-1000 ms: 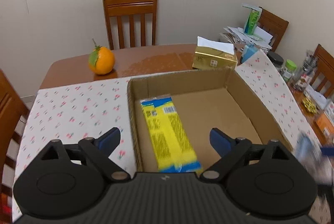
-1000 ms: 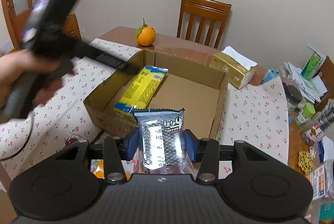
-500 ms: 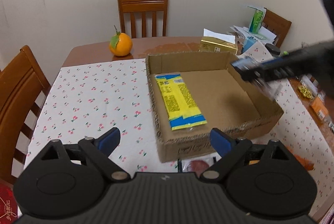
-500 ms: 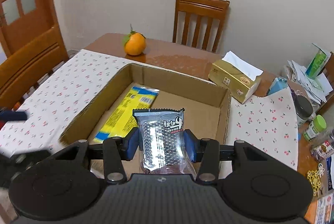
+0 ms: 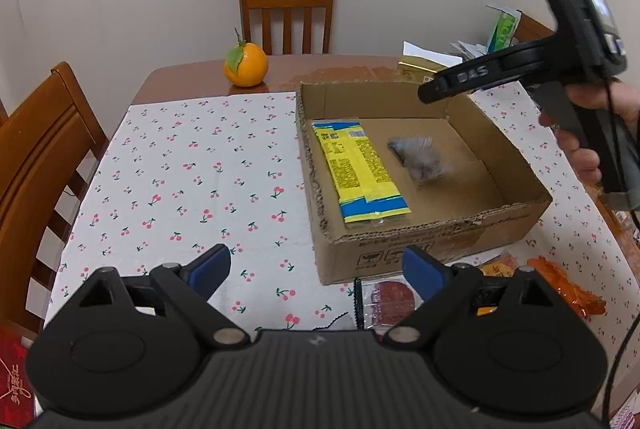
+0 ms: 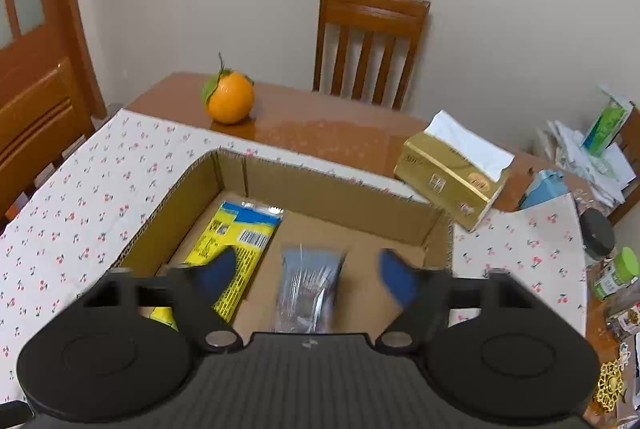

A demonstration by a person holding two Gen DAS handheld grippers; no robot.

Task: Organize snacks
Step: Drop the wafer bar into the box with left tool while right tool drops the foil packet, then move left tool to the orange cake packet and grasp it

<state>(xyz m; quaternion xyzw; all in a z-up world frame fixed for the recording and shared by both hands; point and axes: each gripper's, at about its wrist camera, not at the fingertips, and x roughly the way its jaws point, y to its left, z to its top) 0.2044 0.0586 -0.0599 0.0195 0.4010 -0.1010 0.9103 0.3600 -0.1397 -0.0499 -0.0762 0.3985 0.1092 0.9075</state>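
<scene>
An open cardboard box (image 5: pixel 436 241) stands on the cherry-print tablecloth. A yellow and blue snack pack (image 5: pixel 358 171) lies along its left side. A silver-grey snack pouch (image 5: pixel 418 163), blurred, is in the middle of the box; in the right wrist view it (image 6: pixel 310 289) is between and below my spread fingers. My right gripper (image 6: pixel 308 275) is open above the box and also shows in the left wrist view (image 5: pixel 456 85). My left gripper (image 5: pixel 316 271) is open and empty, in front of the box's near left corner.
Loose snack packs lie in front of the box: a red-brown one (image 5: pixel 390 295) and an orange one (image 5: pixel 564 285). An orange (image 5: pixel 245 64), a gold tissue box (image 6: pixel 450 175), jars and papers (image 6: pixel 600 157) sit at the back and right. Wooden chairs surround the table.
My right gripper opened and let go of the silver-grey pouch, which dropped into the box. My left gripper pulled back and left, away from the box.
</scene>
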